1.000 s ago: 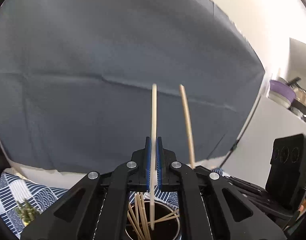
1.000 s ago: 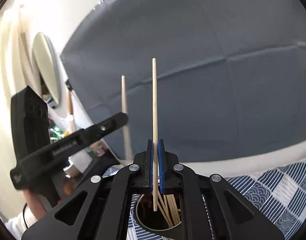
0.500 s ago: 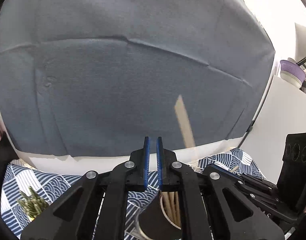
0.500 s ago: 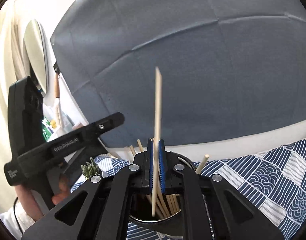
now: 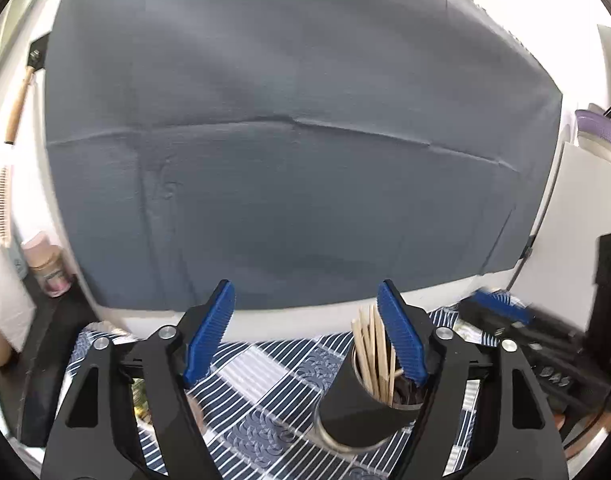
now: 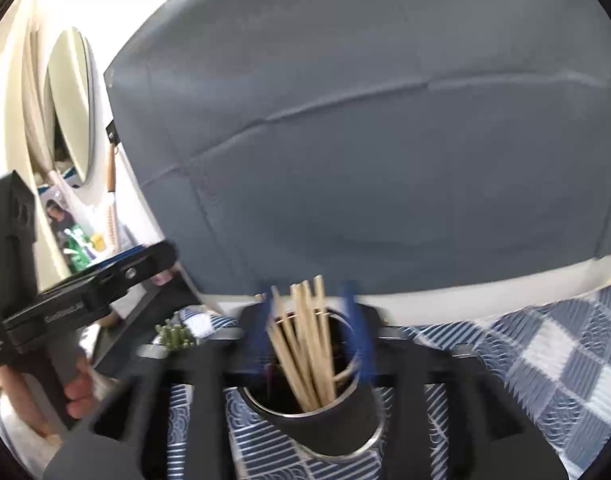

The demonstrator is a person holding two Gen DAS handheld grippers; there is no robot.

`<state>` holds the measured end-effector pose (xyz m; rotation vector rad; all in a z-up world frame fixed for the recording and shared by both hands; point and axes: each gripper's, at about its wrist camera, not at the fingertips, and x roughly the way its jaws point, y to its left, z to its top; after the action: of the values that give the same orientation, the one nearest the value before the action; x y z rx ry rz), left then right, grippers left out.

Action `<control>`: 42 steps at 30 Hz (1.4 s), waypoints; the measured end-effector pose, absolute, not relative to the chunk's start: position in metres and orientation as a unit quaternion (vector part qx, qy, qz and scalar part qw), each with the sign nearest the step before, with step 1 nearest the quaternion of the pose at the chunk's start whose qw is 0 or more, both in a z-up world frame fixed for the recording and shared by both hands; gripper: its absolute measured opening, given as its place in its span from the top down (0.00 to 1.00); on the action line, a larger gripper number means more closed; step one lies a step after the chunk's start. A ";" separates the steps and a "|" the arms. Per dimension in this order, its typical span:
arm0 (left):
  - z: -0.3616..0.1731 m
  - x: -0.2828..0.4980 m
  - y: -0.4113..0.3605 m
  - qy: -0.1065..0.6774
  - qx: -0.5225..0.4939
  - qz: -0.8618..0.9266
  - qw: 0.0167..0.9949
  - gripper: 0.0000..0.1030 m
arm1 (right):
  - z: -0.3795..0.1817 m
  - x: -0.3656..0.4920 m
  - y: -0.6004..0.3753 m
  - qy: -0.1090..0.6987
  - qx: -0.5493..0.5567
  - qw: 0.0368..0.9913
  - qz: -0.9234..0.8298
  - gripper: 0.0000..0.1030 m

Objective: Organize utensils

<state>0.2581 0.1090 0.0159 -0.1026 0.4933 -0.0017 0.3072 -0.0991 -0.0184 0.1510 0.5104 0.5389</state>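
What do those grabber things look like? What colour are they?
The left gripper is black plastic with silver screws, and its fingers have ridged blue pads. The right gripper is black and blue too, but blurred. White writing marks the left one's side.

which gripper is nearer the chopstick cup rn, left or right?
Right, as far as the views show. The right gripper is centred over the cup, its open jaws either side of the chopsticks. The left gripper is open too, the cup by its right finger.
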 end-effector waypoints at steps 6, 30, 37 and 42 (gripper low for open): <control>0.027 0.219 0.092 0.258 -0.046 0.040 0.964 0.06 | 0.001 0.274 -0.131 0.241 0.076 0.941 0.227 0.14; 0.013 0.058 -0.040 0.288 -0.078 0.094 0.950 0.06 | -0.015 0.173 -0.282 0.318 0.028 0.931 0.175 0.08; -0.002 0.019 -0.055 0.326 -0.095 0.110 0.934 0.06 | -0.037 0.128 -0.281 0.337 -0.046 0.924 0.173 0.08; -0.015 -0.001 -0.054 0.368 -0.112 0.132 0.914 0.06 | -0.045 0.100 -0.277 0.361 -0.071 0.906 0.209 0.08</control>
<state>-0.0009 -0.0535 -0.0150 -0.2299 0.7580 0.2715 0.0996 -0.2772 -0.0449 -0.1462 0.7451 0.4321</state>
